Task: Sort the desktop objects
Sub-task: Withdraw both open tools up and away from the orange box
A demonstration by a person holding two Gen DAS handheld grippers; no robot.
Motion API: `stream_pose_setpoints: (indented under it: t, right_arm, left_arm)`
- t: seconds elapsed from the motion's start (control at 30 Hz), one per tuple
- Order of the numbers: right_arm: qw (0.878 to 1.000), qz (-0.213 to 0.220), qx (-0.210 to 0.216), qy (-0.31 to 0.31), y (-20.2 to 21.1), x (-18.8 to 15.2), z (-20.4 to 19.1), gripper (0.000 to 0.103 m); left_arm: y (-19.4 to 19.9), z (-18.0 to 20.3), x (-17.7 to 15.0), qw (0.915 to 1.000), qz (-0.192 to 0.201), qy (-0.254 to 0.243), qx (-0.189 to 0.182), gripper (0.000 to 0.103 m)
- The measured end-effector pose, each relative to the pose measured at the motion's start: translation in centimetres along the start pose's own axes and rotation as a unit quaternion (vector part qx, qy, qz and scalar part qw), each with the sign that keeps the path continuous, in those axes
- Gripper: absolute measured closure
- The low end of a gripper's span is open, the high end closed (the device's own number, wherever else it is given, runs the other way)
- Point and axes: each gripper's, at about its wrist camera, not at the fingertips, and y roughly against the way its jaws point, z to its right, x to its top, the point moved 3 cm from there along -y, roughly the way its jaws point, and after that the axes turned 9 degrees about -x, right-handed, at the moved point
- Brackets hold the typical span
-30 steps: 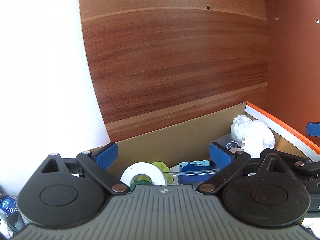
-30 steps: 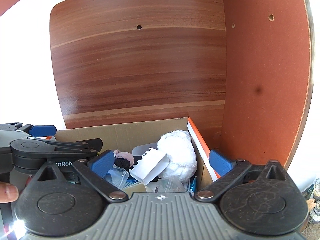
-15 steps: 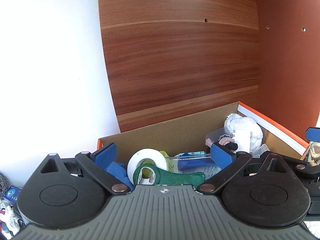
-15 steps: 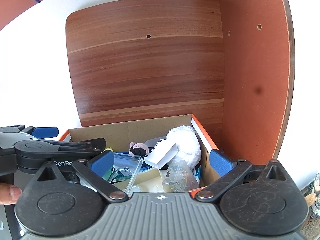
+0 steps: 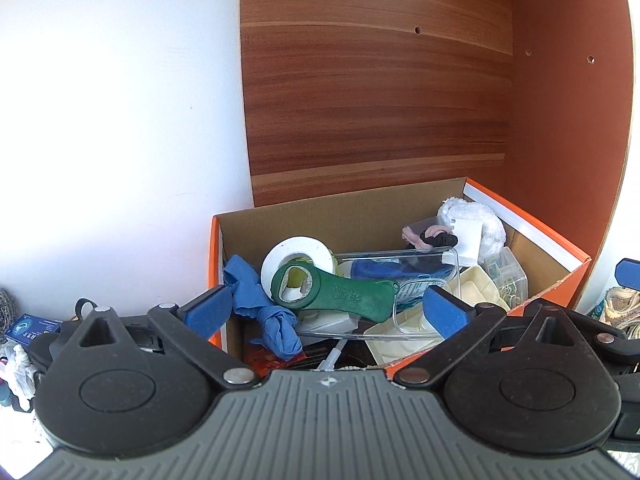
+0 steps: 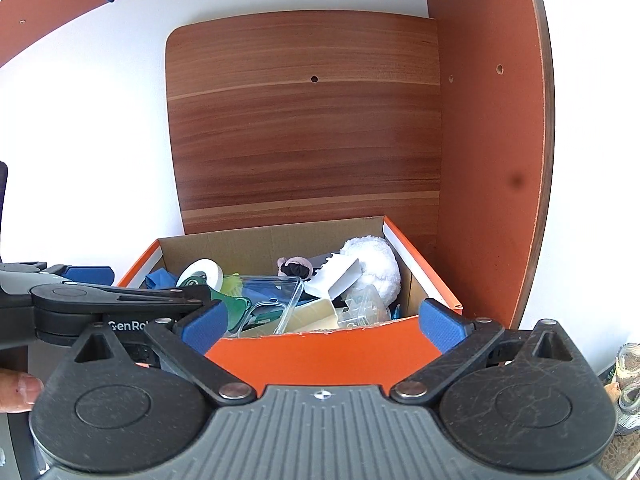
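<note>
Wood panelling backs the orange box (image 5: 532, 236); your spread, empty left gripper (image 5: 326, 310) sits nearest the green bottle opener (image 5: 340, 290) (long axis left-right).

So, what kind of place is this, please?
Probably a home desk or shelf nook: a wood-grain back panel and an orange side panel against a white wall, with an orange cardboard box full of household odds like a green bottle opener.
</note>
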Motion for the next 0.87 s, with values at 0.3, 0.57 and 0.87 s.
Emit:
stream_pose_setpoints:
  t: [0.3, 0.57, 0.87]
  right_arm:
    - [1.0, 0.0, -0.002, 0.002, 2.1, -2.0, -0.5, 0.0]
    - [1.0, 0.008, 0.011, 0.005, 3.6, -2.6, -0.4, 0.0]
    - [1.0, 0.011, 0.016, 0.011, 4.2, -3.1, -0.4, 0.0]
  left_arm:
    - [1.7, 0.4, -1.6, 0.9997, -0.019, -0.014, 0.012, 0.0]
    - [3.0, 0.3, -2.8, 0.9997, -0.008, -0.021, -0.01, 0.0]
    - [3.2, 0.4, -3.5, 0.9998, -0.009, -0.015, -0.002, 0.0]
